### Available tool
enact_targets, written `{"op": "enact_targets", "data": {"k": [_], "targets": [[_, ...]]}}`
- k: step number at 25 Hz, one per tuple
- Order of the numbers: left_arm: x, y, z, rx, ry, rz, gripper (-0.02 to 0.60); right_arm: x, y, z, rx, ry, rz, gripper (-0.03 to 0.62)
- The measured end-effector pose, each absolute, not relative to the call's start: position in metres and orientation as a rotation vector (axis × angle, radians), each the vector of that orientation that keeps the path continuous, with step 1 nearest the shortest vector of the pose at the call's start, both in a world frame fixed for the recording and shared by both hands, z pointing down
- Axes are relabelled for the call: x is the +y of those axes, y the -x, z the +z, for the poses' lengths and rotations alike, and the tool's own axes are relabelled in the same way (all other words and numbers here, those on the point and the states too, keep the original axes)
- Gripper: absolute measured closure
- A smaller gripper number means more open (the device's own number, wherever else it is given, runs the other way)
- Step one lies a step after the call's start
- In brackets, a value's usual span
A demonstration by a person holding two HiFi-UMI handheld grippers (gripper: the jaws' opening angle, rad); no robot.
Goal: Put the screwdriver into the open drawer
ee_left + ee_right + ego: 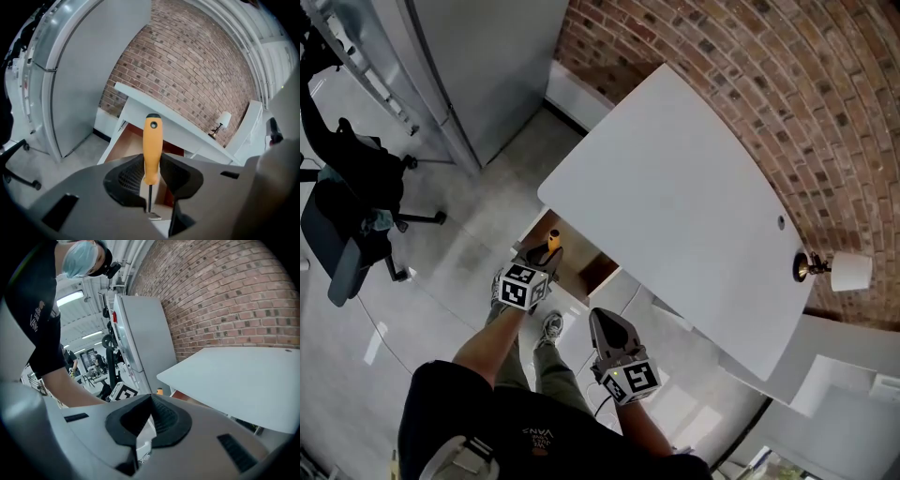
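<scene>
The screwdriver has an orange handle (152,145) and a thin steel shaft, and my left gripper (152,164) is shut on it, handle pointing forward. In the head view the left gripper (546,255) holds the orange handle (553,242) over the left end of the open drawer (581,264), whose brown inside shows under the white table's front edge. Ahead in the left gripper view, the drawer (129,145) lies just beyond the handle. My right gripper (600,319) hangs lower right of the drawer, shut and holding nothing (151,398).
The white table top (675,187) stands against a brick wall (769,66). A paper roll on a holder (849,270) sits at its right end. A grey cabinet (478,66) and a dark office chair (347,225) are to the left. My shoe (551,325) is on the floor.
</scene>
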State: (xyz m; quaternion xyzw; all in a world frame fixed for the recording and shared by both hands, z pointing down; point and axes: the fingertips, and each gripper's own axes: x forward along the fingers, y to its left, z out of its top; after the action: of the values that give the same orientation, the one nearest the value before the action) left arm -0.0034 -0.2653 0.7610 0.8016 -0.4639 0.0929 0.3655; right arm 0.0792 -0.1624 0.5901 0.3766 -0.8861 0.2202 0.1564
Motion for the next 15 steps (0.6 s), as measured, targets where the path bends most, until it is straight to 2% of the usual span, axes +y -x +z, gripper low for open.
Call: {"op": "enact_targets", "data": {"k": [9,15], "targets": [[-0.285,0.001,0.825,-1.195,-1.928,0.298,0.476,-0.157,-0.076,0.622,-2.492,-1.037,0.711,0.6],[-0.296,-0.003,0.852,-1.201,-1.863,0.453,0.476,-0.154,-0.074,0.633,-2.487,-1.014,0.732,0.6]]}}
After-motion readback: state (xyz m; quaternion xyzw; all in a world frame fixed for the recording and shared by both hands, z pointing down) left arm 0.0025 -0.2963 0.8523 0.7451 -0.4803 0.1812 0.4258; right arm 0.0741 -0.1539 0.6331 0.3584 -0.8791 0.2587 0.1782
